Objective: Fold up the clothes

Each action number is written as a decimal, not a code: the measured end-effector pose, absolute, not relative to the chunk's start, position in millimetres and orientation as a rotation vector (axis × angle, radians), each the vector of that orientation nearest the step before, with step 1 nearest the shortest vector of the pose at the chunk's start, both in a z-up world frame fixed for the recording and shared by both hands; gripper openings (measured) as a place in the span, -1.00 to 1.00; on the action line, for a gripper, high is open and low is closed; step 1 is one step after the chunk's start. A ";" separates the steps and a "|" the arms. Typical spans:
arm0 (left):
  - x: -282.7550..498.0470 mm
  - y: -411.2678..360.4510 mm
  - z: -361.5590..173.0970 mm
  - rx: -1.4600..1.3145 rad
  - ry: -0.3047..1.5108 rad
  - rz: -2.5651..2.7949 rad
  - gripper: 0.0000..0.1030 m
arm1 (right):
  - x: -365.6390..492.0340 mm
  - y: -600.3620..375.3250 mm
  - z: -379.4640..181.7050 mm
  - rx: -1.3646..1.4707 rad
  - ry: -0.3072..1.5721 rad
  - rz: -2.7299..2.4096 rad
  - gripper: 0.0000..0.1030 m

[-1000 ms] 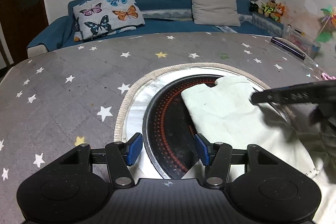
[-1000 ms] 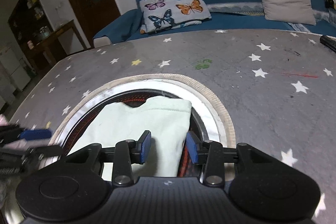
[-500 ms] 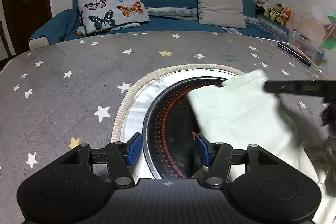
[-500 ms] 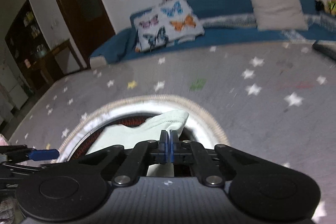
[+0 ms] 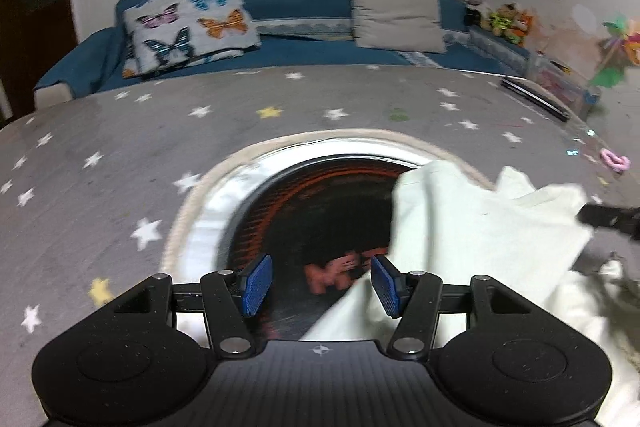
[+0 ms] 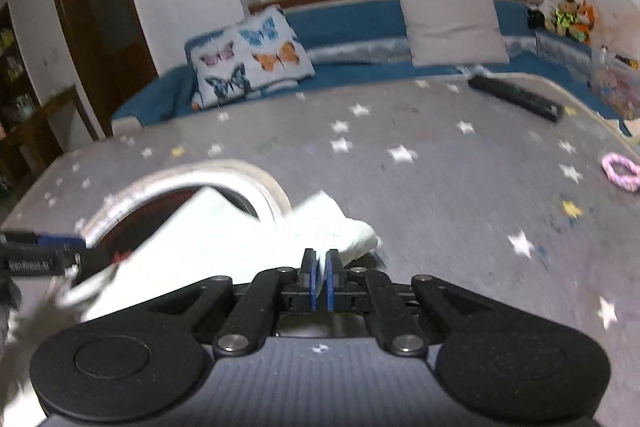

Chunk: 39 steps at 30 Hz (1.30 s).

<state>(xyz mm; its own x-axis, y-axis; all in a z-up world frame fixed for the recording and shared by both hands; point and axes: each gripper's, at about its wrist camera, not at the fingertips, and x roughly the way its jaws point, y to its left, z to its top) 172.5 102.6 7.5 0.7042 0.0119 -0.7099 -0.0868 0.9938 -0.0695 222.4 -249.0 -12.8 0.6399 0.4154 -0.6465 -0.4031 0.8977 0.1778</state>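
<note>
- Left wrist view: left gripper (image 5: 321, 285) is hanging over the dark round plate (image 5: 312, 211) w/ its blue pads (image 5: 256, 283) standing well apart, released, nothing pinched between them.
- The pale garment (image 5: 472, 239) is lying to the right of that gripper, draping over the plate's right edge and onto the grey star-print table cover (image 5: 100, 155); one fold is running down just beside the right pad, can't tell if it's touching.
- A dark finger of the right gripper (image 5: 608, 217) is showing at the far right edge, at the garment's right corner.
- Right wrist view: right gripper (image 6: 320, 277) is clenching a thin edge of the garment (image 6: 224, 243); cloth is sitting between the two pads, and the jaws are opening a bit by the reading, yet the pads are pressing on the fabric in the frame.
- Garment here is stretching from the gripper toward the left, across the pale braided rim (image 6: 192, 179) of the round opening; a bunched corner is lying just past the fingertips on the table cover.
- Left gripper's arm (image 6: 40, 255) is showing at the left edge, near the cloth's left side.
- Far side: blue sofa (image 6: 360, 23) w/ butterfly cushion (image 6: 248, 59) and a plain cushion (image 6: 452, 27); black remote (image 6: 516, 99) and pink hair tie (image 6: 620, 171) are lying on the table's right part, well apart from the garment.
- Both frames are blurring somewhat.
</note>
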 end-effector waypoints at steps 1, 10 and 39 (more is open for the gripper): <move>175.4 98.6 8.3 -0.098 0.785 0.044 0.12 | 221.4 -251.0 -13.8 0.015 0.744 0.460 -0.81; 212.6 78.3 0.7 -0.146 0.808 -0.052 -0.42 | 220.2 -249.7 3.9 0.002 0.683 0.475 -0.79; 213.8 63.5 -7.4 -0.159 0.774 -0.188 0.01 | 265.6 -180.9 -30.1 0.081 0.859 0.775 -0.85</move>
<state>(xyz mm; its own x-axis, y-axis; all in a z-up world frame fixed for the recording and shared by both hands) 213.8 63.5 -7.4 0.7001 -0.2265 -0.6772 0.1101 0.9713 -0.2110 265.6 -180.9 -30.1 0.4024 0.6439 -0.6507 -0.5818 0.7287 0.3612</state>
